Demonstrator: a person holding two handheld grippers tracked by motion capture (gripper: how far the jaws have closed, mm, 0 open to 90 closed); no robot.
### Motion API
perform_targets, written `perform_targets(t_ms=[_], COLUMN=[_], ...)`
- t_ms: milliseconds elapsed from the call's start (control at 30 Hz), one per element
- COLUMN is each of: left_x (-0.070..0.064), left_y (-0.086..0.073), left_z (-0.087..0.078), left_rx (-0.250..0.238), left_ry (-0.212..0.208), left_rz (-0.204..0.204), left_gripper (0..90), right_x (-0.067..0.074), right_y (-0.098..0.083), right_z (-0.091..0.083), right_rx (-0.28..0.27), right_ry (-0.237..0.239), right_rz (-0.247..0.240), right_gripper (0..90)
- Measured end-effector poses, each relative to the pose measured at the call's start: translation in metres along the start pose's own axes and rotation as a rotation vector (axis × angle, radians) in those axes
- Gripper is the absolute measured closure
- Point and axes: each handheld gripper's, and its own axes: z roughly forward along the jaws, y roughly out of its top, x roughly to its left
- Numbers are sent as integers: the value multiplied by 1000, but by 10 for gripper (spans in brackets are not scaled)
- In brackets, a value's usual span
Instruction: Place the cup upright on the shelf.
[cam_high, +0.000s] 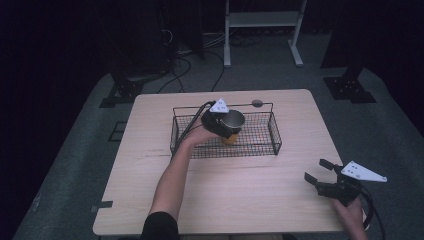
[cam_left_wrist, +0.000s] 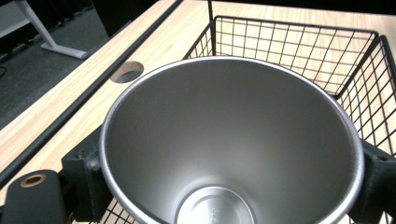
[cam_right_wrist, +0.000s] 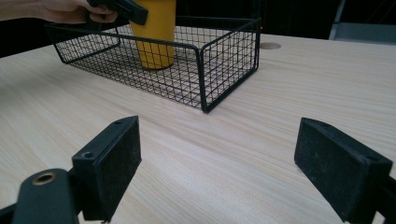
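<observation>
The left gripper (cam_high: 226, 122) clamps a tapered tumbler (cam_high: 231, 126), yellow outside and brushed steel inside, its jaws pressed to either side of the round rim. The cup stands upright in a black wire basket (cam_high: 274, 131) of square mesh with a thin rod handle, on a pale wood-grain table (cam_high: 240, 185) with rounded corners. In the left gripper view the smooth metal interior (cam_left_wrist: 233, 140) narrows to a ringed base, cut off at the bottom edge. In the right gripper view the cup's top is cropped. The right gripper (cam_high: 320, 172) hovers at the near right table edge, its flat black jaws spread wide, gripping nothing.
</observation>
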Motion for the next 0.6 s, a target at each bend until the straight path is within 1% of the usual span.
perform_targets(t_ms=[300, 533, 600], left_x=[0, 0, 0], left_y=[0, 0, 0], left_z=[-1, -3, -4], left_rx=[2, -2, -6], left_ry=[5, 10, 11], left_rz=[8, -1, -5], left_gripper=[90, 74, 57], right_x=[0, 0, 0], right_y=[0, 0, 0], right_z=[0, 0, 0], right_rx=[-2, -2, -2], right_ry=[1, 0, 0], right_rz=[1, 2, 2], right_gripper=[136, 136, 136])
